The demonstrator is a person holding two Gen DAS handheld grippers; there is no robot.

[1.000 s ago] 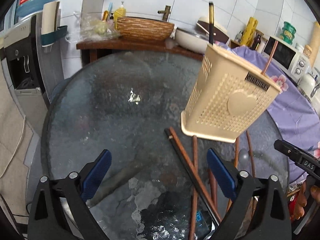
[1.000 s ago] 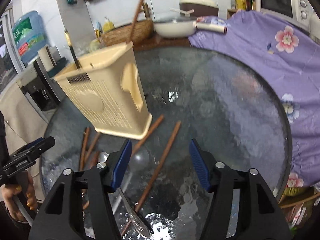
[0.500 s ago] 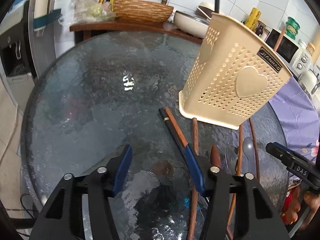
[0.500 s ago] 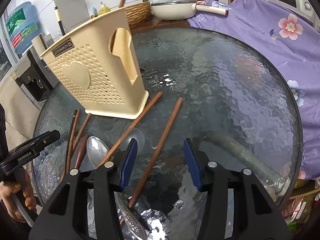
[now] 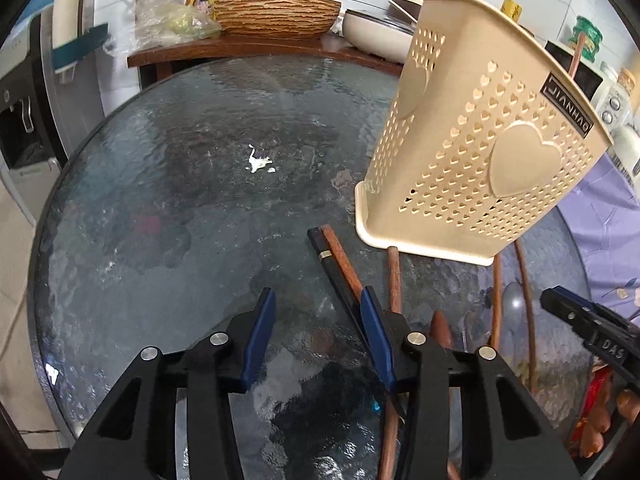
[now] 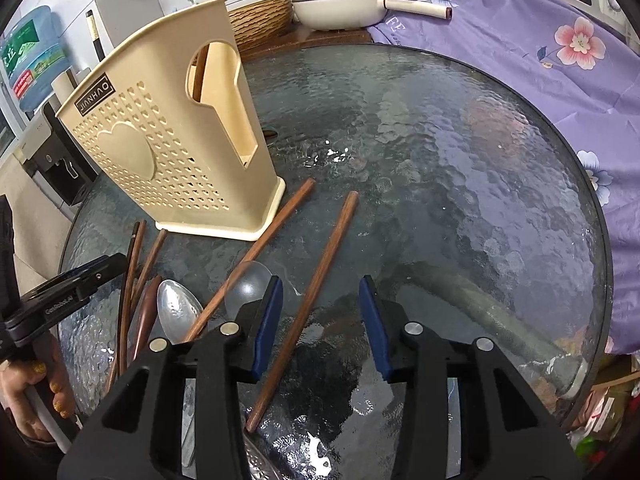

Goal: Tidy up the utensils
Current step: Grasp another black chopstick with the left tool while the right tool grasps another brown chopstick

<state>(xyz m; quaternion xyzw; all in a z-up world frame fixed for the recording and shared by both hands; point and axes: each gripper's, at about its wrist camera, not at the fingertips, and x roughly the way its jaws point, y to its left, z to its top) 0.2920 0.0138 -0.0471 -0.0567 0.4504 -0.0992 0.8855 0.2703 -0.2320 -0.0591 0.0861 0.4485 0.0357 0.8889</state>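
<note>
**Two tools low over the scattered chopsticks by the beige holder**

A beige holder (image 5: 480, 152) with heart-shaped holes stands on the round glass desk (image 5: 180, 200), and it is the fixed mark for everything else. Two sticks stand upright inside it: a dark one and a brown one (image 6: 208, 40), the latter visible through the side cutout.

At the foot of the holder, on the near side, the loose utensils lie on the glass. A black chopstick (image 5: 340, 280) and a brown chopstick (image 5: 342, 260) lie side by side, their far ends just short of the holder's base. More brown sticks fan out from under the holder's front edge, mixed with a metal spoon (image 6: 176, 312) and a clear spoon (image 6: 250, 284). On the holder's other side, one long brown chopstick (image 6: 312, 292) lies apart from the pile, slanting away from the holder's corner.

The left tool (image 5: 318, 332) has just been narrowing its jaws, which stand apart with only glass between them; the black chopstick runs under or against its right-hand pad, and I cannot tell whether they touch. The right tool (image 6: 320, 320) has been narrowing as well, and the lone brown chopstick passes between its blue pads without either pad pressing on it.

A purple flowered cloth (image 6: 540, 60) lies beyond the desk's edge.
</note>
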